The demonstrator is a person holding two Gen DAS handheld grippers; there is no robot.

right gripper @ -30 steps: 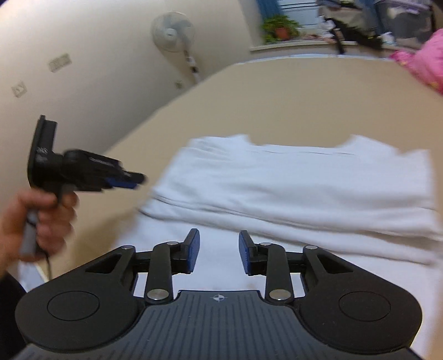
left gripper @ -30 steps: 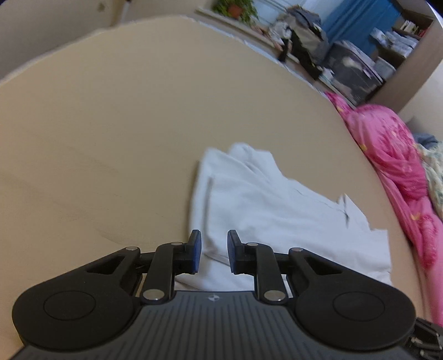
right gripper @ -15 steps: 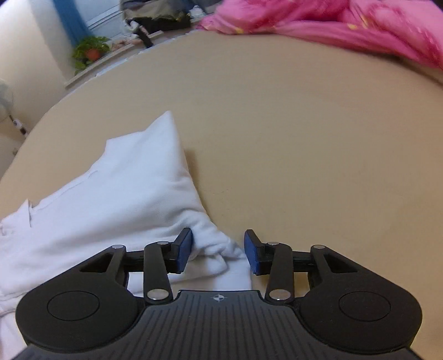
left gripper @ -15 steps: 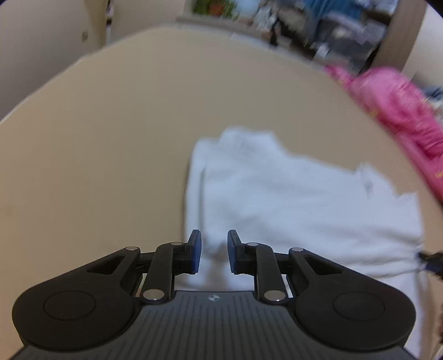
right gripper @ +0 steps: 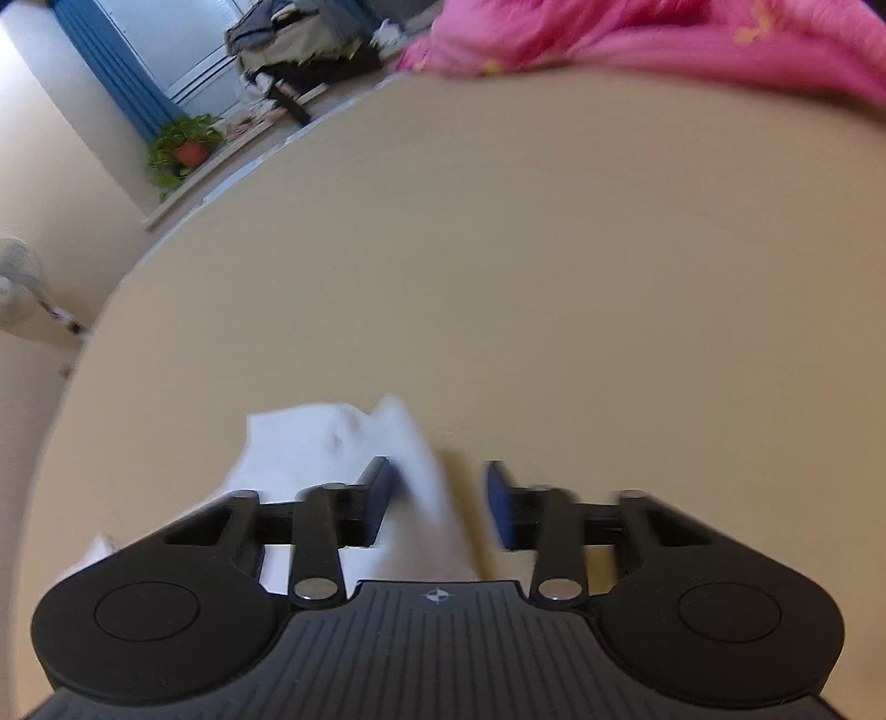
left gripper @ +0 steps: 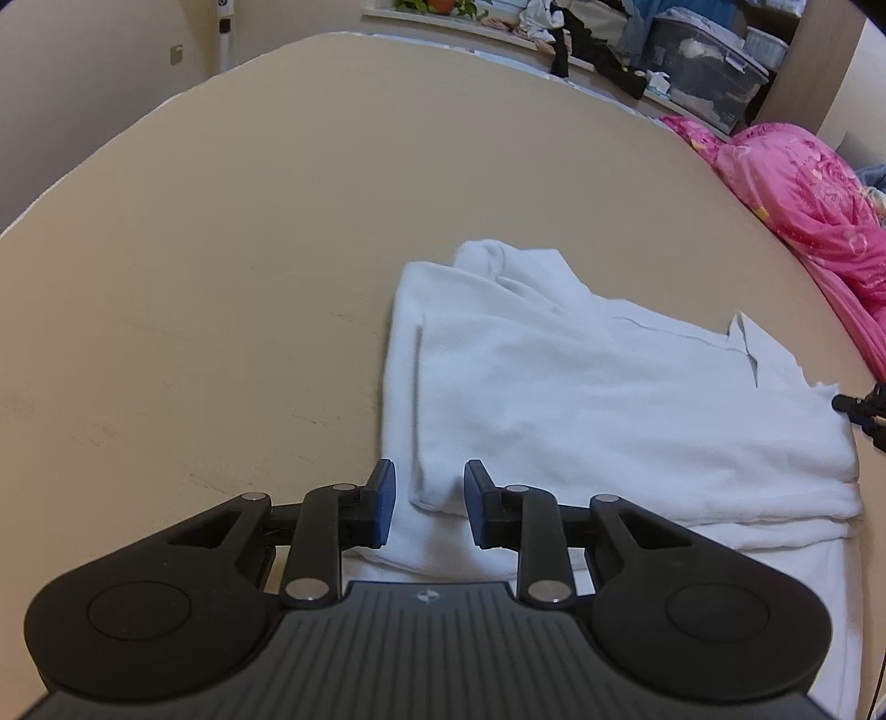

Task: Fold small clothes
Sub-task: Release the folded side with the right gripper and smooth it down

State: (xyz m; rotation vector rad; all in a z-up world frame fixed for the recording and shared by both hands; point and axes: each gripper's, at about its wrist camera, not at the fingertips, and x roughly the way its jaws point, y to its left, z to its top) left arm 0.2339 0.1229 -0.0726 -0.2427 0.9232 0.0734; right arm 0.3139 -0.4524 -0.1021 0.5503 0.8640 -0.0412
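Note:
A white garment (left gripper: 598,399) lies folded in layers on the beige bed surface (left gripper: 232,232). My left gripper (left gripper: 426,507) is open, its jaws on either side of the garment's near left corner, just above the cloth. My right gripper (right gripper: 440,501) is open over the garment's right corner (right gripper: 354,437), with a fold of white cloth between its jaws; that view is blurred. The right gripper's tip (left gripper: 853,404) shows at the right edge of the left wrist view, at the garment's far right edge.
A pink quilt (left gripper: 803,194) lies along the right side of the bed and shows in the right wrist view (right gripper: 664,33). A windowsill with a potted plant (right gripper: 185,147), clutter and storage boxes (left gripper: 703,72) runs behind. A fan (right gripper: 16,277) stands left.
My right gripper has swung from the garment's middle to its right corner and opened wider. My left gripper has opened wider and settled at the near left corner.

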